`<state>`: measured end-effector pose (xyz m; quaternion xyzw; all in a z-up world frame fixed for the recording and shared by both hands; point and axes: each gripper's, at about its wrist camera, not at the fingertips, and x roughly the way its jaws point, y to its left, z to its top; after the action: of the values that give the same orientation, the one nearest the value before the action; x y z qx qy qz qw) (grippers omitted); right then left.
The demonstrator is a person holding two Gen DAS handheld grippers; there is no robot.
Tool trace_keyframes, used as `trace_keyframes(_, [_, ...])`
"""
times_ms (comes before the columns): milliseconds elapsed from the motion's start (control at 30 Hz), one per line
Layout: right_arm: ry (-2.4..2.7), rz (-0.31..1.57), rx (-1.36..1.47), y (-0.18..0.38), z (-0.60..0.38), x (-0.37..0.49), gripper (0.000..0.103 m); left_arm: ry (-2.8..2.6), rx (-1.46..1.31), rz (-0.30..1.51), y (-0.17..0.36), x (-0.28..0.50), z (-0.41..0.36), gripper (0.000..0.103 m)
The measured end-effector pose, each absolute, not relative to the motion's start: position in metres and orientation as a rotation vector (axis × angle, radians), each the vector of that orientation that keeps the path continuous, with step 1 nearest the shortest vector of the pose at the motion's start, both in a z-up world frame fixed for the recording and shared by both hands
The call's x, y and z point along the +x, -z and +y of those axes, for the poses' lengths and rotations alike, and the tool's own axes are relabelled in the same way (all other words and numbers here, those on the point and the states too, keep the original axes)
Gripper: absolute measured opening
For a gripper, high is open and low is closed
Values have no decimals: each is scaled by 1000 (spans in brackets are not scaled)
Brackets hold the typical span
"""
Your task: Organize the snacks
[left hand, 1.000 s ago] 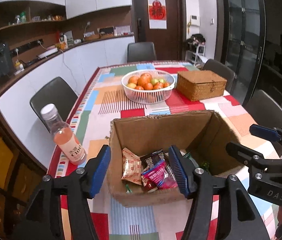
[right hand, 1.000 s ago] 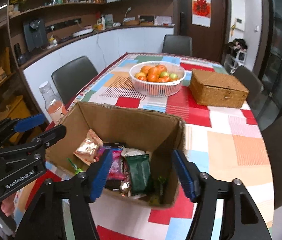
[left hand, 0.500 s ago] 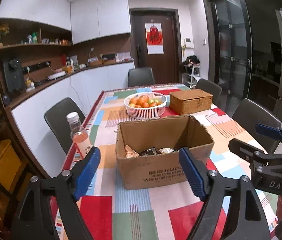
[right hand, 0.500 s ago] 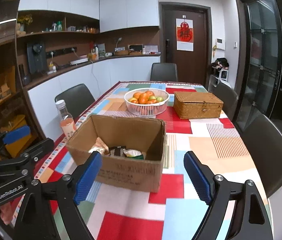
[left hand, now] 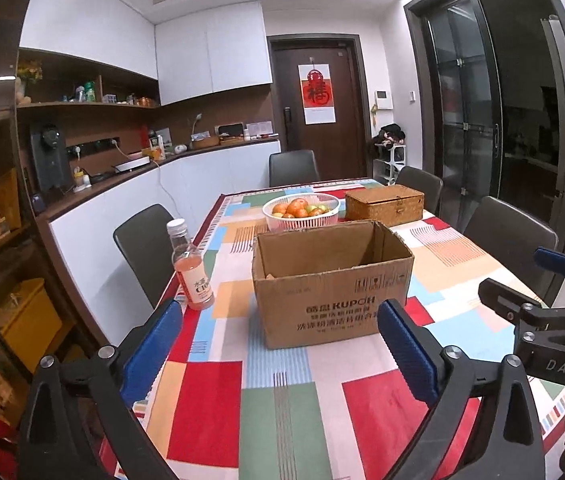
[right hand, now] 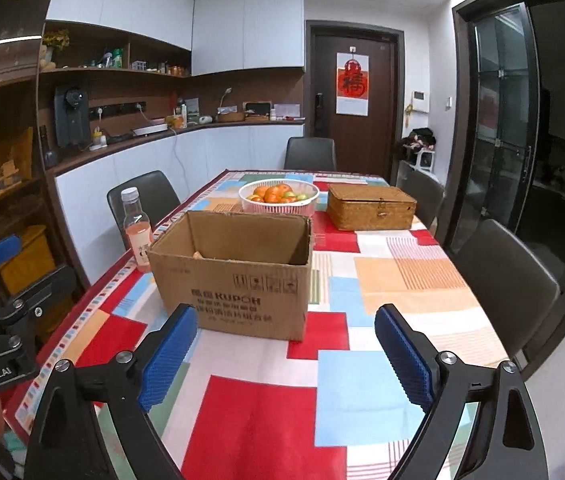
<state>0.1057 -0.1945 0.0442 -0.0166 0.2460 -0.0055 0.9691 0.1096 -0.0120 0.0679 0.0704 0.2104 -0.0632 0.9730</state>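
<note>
An open cardboard box (left hand: 334, 284) (right hand: 238, 276) stands on the chequered tablecloth (left hand: 274, 392) (right hand: 266, 412). Its snacks are hidden behind the front wall; only a tan scrap shows inside. My left gripper (left hand: 278, 352) hangs over the near table edge, well short of the box, jaws opening wide with nothing between them. My right gripper (right hand: 286, 356) is likewise back from the box, jaws opening and empty. Each gripper appears at the edge of the other's view.
A pink drink bottle (left hand: 192, 268) (right hand: 136, 232) stands left of the box. Behind it are a white fruit basket (left hand: 300, 212) (right hand: 278, 196) and a wicker chest (left hand: 384, 204) (right hand: 370, 206). Dark chairs (right hand: 502, 280) surround the table.
Both grippers pulled back and up from inside the box to the near table edge, opening wider. The snacks, seen from above before, are now hidden by the box wall.
</note>
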Motion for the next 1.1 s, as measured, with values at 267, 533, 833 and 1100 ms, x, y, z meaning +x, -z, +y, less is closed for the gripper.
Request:
trace_keyframes(267, [15,475,-51,-49,-192,83,92,116,147,403,-73,88,-9,103])
trace_keyframes(533, [6,460,-48,-53,-191,73,93,103,142,411,-74,81,-9,103])
trace_keyframes(833, [-2,451,-48,-53,-189,68,93,103,135,408,-75,76,-7,103])
trace_keyframes(1100, [-2,439,-55,-55,-189,66,93,114,131,412,-75,74,-8,103])
